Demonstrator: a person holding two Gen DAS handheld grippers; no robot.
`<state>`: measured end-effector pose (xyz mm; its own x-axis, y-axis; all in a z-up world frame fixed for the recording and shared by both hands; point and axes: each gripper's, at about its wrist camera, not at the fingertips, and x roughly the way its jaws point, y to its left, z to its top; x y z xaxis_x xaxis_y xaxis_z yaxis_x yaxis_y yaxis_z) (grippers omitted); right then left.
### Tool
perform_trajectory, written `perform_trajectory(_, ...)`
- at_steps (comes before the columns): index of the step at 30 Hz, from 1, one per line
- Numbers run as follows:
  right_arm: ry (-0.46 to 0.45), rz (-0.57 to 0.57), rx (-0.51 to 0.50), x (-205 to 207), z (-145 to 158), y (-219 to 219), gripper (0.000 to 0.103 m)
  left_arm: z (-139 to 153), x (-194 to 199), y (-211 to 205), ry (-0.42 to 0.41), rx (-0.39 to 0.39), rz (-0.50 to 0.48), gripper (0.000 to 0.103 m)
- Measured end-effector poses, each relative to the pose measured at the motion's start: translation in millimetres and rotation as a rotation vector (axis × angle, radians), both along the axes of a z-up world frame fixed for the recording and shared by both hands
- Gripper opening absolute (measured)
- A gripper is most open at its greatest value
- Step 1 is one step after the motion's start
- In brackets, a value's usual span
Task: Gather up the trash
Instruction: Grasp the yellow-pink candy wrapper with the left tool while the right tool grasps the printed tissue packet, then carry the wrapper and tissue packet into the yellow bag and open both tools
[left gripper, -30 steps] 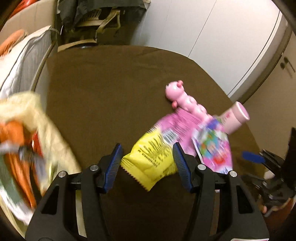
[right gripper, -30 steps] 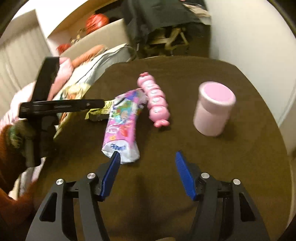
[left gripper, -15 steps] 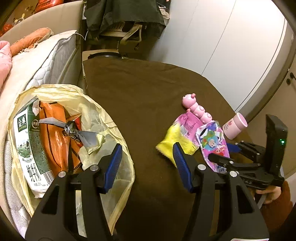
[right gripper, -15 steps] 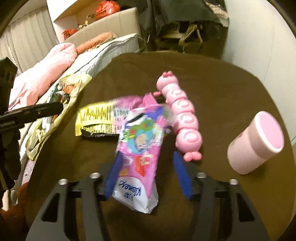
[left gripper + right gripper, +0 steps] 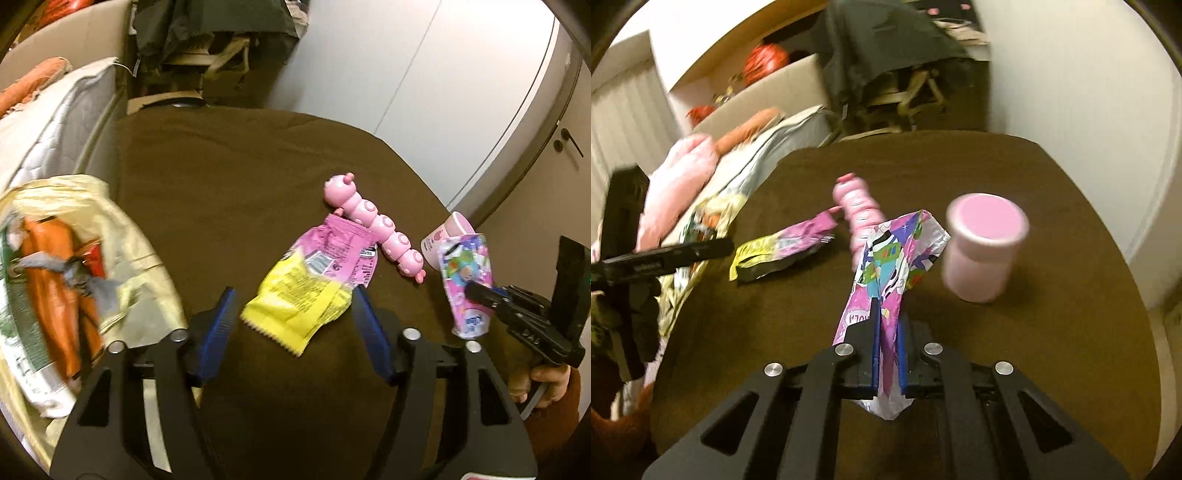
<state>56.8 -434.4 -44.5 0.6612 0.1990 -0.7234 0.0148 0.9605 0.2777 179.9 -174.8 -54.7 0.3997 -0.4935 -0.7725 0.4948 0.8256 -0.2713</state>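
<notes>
Now the right hand-held gripper [image 5: 888, 354] has just closed its jaws flat on the pink cartoon-printed wrapper [image 5: 886, 266], lifted off the brown bench [image 5: 1052, 354]; its print is too crumpled to read. The left hand-held gripper [image 5: 295, 325] has just been opening and stands wide and empty, its blue pads either side of the yellow-and-pink wrapper [image 5: 314, 284], which lies flat with fine print too small to read. A pink caterpillar toy [image 5: 373, 225] touches that wrapper's far corner. A pink cup [image 5: 982, 247] stands near the bench's right edge. The yellowish trash bag [image 5: 122, 236] gapes at the bench's left edge. Far bench is bare.
</notes>
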Motion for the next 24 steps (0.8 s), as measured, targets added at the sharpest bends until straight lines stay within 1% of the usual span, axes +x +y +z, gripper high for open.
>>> perform_trajectory(5, 0.014, -0.022, 0.022, -12.8, -5.0, -10.8, 0.008, -10.7, 12.1, -29.8, -0.006, 0.087, -0.047, 0.063)
perform_trajectory(8, 0.020, -0.024, 0.031, -18.2, -8.9, -12.3, 0.008, -17.4, 17.0, -42.6, -0.010, 0.143, -0.047, 0.063)
perform_trajectory(11, 0.020, -0.025, 0.037, -20.0, -11.2, -13.1, 0.008, -19.1, 17.1, -45.1, -0.006, 0.164, -0.032, 0.061)
perform_trajectory(13, 0.017, -0.021, 0.036, -20.6, -11.7, -12.7, 0.008, -18.9, 15.4, -45.5, 0.000, 0.182, -0.018, 0.049)
perform_trajectory(14, 0.015, -0.018, 0.034, -21.0, -11.7, -12.0, 0.008, -18.9, 13.9, -44.8, 0.001, 0.193, -0.016, 0.046)
perform_trajectory(16, 0.010, -0.012, 0.032, -19.9, -9.7, -9.7, 0.008, -18.5, 10.9, -42.2, -0.005, 0.216, -0.010, 0.032)
perform_trajectory(17, 0.006, -0.008, 0.031, -19.4, -8.3, -7.9, 0.008, -18.3, 9.1, -40.1, -0.007, 0.220, -0.009, 0.028)
perform_trajectory(18, 0.001, -0.002, 0.030, -19.3, -6.7, -5.6, 0.008, -17.9, 5.5, -36.2, 0.002, 0.208, -0.012, 0.024)
perform_trajectory(19, -0.004, 0.003, 0.028, -19.4, -4.9, -3.5, 0.008, -17.6, 2.9, -33.1, 0.011, 0.189, -0.013, 0.020)
perform_trajectory(21, -0.014, 0.017, 0.021, -20.1, -0.9, 0.0, 0.008, -13.7, -5.0, -23.1, 0.016, 0.150, -0.005, 0.018)
perform_trajectory(24, -0.036, 0.047, 0.002, -20.0, 10.9, 10.9, 0.008, -2.7, -20.4, -7.8, -0.015, 0.108, 0.029, 0.015)
